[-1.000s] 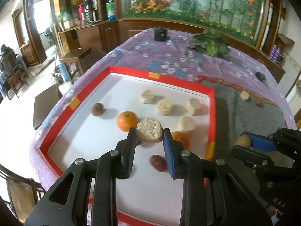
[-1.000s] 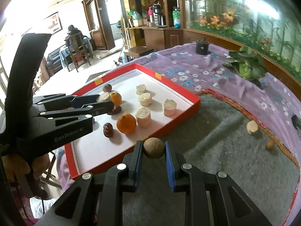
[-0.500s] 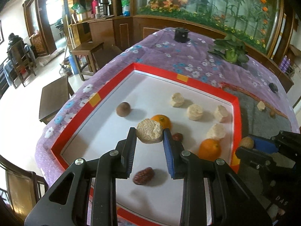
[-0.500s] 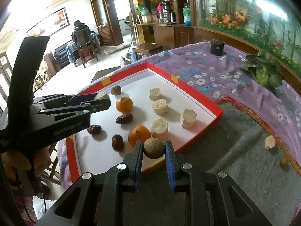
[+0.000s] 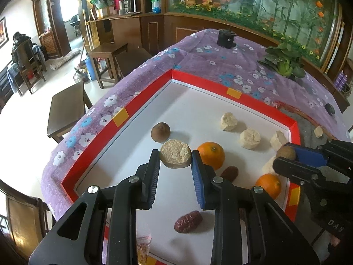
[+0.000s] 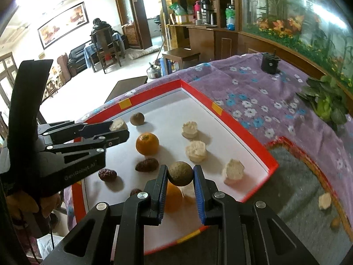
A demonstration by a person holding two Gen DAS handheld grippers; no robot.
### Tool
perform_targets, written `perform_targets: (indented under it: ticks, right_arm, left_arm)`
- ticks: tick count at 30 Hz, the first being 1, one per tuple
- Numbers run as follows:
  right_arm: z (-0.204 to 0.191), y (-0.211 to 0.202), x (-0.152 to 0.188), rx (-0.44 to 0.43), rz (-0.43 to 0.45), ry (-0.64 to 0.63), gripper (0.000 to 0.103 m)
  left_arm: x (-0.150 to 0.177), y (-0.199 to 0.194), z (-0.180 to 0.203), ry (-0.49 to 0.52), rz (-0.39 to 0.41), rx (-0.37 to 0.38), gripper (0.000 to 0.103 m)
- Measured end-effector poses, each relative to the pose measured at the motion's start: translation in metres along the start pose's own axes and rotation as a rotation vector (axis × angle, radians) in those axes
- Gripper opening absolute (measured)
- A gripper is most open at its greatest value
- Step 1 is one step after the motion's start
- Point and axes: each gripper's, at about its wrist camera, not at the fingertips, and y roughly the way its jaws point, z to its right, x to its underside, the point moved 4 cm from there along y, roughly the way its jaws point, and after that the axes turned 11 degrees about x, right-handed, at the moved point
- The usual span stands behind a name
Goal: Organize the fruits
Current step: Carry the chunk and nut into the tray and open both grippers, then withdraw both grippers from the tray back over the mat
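Observation:
My left gripper (image 5: 175, 156) is shut on a pale round cut fruit piece (image 5: 175, 155), held above the white tray with a red rim (image 5: 141, 106). A small brown round fruit (image 6: 180, 173) sits pinched in my right gripper (image 6: 179, 174), over the tray's near right corner. On the tray lie a brown round fruit (image 5: 160, 131), two oranges (image 5: 211, 154) (image 5: 269, 185), several pale cut pieces (image 5: 250, 135) and dark red dates (image 5: 188, 219). The right gripper (image 5: 286, 154) shows at the right of the left wrist view, the left gripper (image 6: 120, 129) at the left of the right wrist view.
The tray rests on a purple flowered tablecloth (image 5: 220, 66). A grey mat (image 6: 293, 176) to the right carries a loose pale piece (image 6: 324, 201) and a small brown bit (image 6: 335, 222). A leafy vegetable (image 6: 326, 103) and a black cup (image 6: 269, 63) stand further back. Wooden stools (image 5: 66, 110) stand left of the table.
Both grippers have moved leftward over the tray, each still carrying its fruit. The right one has come from above the grey mat to above the tray's corner.

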Motion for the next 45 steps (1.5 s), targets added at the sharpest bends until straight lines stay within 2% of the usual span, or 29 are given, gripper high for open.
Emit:
perform_targets:
  ticks: [4, 13, 19, 23, 28, 30, 32, 34, 45]
  right_arm:
    - [-0.009, 0.015, -0.008, -0.033, -0.025, -0.033, 0.022]
    - [-0.011, 0.050, -0.010, -0.034, -0.091, -0.070, 0.022]
    - [-0.011, 0.053, -0.010, -0.036, -0.081, -0.070, 0.022]
    - [-0.010, 0.047, -0.008, -0.054, -0.081, -0.048, 0.030]
    - [-0.009, 0.033, -0.003, -0.044, -0.063, -0.029, 0.033]
    - [-0.008, 0.025, -0.001, -0.049, -0.047, -0.016, 0.033]
    - [-0.006, 0.015, 0.003, -0.045, -0.031, -0.008, 0.033]
    - [-0.002, 0.008, 0.006, -0.043, -0.017, 0.004, 0.033]
    - [0.040, -0.028, 0.038, 0.004, 0.015, 0.122, 0.037]
  left_arm:
    - [-0.002, 0.003, -0.001, 0.003, -0.004, 0.003, 0.028]
    - [-0.001, 0.015, 0.001, 0.011, -0.018, -0.007, 0.028]
    - [-0.001, 0.018, 0.000, 0.016, -0.013, -0.039, 0.028]
    - [0.000, 0.022, -0.002, 0.000, -0.027, -0.057, 0.028]
    - [0.003, 0.022, -0.002, -0.011, -0.037, -0.065, 0.028]
    - [0.003, 0.019, -0.001, -0.013, -0.028, -0.068, 0.032]
    - [0.000, 0.013, 0.001, -0.012, -0.011, -0.086, 0.050]
    - [-0.002, 0.007, 0.005, -0.010, 0.015, -0.085, 0.057]
    - [-0.012, -0.006, 0.058, 0.054, 0.043, -0.014, 0.057]
